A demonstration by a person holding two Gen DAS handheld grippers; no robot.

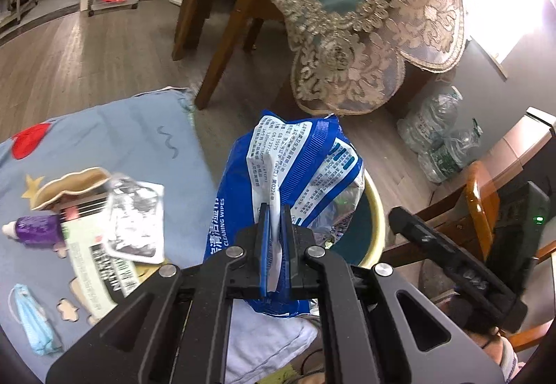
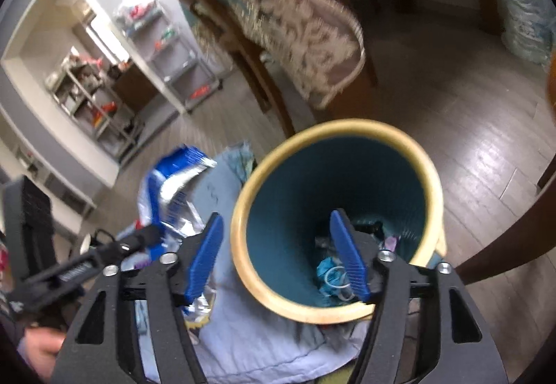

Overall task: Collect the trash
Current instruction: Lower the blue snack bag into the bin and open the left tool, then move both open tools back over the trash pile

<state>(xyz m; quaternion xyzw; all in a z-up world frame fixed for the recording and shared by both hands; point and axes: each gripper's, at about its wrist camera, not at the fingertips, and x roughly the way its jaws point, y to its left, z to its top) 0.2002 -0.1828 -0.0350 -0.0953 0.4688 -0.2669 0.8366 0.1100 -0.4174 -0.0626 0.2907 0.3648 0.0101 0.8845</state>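
My left gripper [image 1: 275,210] is shut on a blue and white cleaning-wipes packet [image 1: 295,172], pinching a white fold of it; the packet hangs just in front of the yellow-rimmed teal waste bin [image 1: 375,210]. In the right wrist view the same packet [image 2: 173,189] shows blurred at the left of the bin [image 2: 243,245]. My right gripper [image 2: 276,227] stands open over the bin's mouth with nothing between its blue pads [image 2: 347,262]. Trash lies at the bin's bottom, including a blue face mask [image 2: 330,274].
On the light blue cloth [image 1: 121,133] lie a silver foil wrapper [image 1: 135,220], a purple tube [image 1: 33,231], a printed box [image 1: 93,266], a tan cloud-shaped piece [image 1: 73,186] and a blue mask [image 1: 33,321]. A wooden chair [image 1: 222,36] and a lace-draped table [image 1: 365,36] stand behind; bottle packs [image 1: 434,140] at the right.
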